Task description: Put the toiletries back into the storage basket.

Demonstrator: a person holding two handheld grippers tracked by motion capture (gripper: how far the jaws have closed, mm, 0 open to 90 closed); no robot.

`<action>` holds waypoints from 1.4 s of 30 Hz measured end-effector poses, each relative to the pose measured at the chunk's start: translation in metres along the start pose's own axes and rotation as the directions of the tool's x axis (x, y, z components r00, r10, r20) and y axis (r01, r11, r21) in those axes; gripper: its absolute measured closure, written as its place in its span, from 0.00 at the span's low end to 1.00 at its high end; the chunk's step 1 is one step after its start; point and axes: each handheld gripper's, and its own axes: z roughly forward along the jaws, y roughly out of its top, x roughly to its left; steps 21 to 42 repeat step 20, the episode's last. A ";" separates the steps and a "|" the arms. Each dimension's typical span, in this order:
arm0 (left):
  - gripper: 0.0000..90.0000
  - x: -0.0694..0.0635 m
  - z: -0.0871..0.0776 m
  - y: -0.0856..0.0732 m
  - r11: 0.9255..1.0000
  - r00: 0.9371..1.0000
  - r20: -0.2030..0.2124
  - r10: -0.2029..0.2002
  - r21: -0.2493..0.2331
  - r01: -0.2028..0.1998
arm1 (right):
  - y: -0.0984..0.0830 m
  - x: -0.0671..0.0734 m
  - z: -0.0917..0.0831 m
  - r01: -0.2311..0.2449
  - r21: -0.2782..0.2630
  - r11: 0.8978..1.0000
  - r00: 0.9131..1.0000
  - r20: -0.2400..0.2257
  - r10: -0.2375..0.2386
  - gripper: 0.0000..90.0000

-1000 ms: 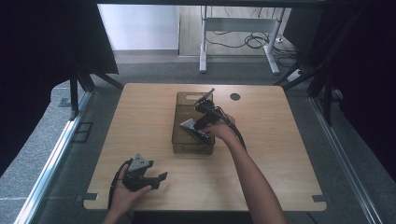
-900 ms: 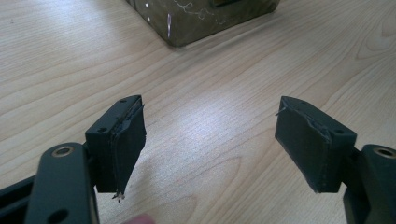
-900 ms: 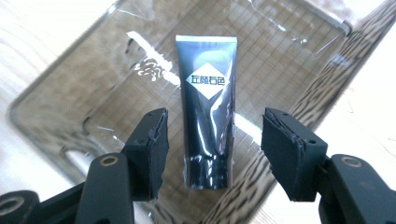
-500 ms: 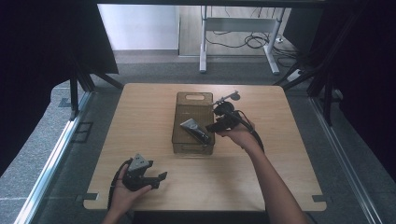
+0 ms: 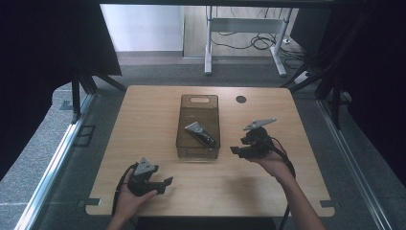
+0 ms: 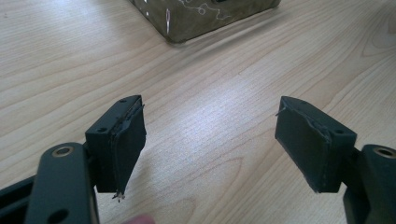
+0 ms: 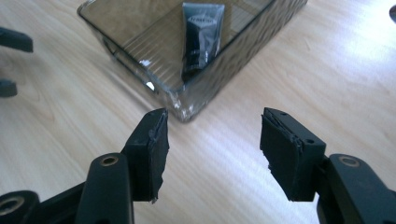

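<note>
Both our tongs, left and right, stand released and empty; swinging carelessly, we could knock the smoky transparent plastic bin holding the dark tube across the wooden tabletop.

A light wooden table with rounded corners stands on grey carpet. A round dark cable hole sits near the table's far edge. Beyond the table, a white desk frame stands on pale wooden flooring, black cables looped beneath it. Black curtains hang on both sides of the table. A metal floor rail runs along the table's left.
</note>
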 end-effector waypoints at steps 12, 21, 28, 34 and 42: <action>0.28 -0.003 0.001 0.001 1.000 1.000 0.001 -0.004 0.001 0.004 | -0.064 -0.010 0.003 -0.049 -0.025 0.998 0.999 0.002 0.049 0.47; 0.28 -0.004 0.003 0.000 1.000 1.000 0.000 -0.004 0.007 0.004 | -0.076 -0.012 0.005 -0.052 -0.051 0.997 0.998 0.022 0.053 0.46; 0.28 -0.004 0.003 0.000 1.000 1.000 0.000 -0.004 0.007 0.004 | -0.076 -0.012 0.005 -0.052 -0.051 0.997 0.998 0.022 0.053 0.46; 0.28 -0.004 0.003 0.000 1.000 1.000 0.000 -0.004 0.007 0.004 | -0.076 -0.012 0.005 -0.052 -0.051 0.997 0.998 0.022 0.053 0.46; 0.28 -0.004 0.003 0.000 1.000 1.000 0.000 -0.004 0.007 0.004 | -0.076 -0.012 0.005 -0.052 -0.051 0.997 0.998 0.022 0.053 0.46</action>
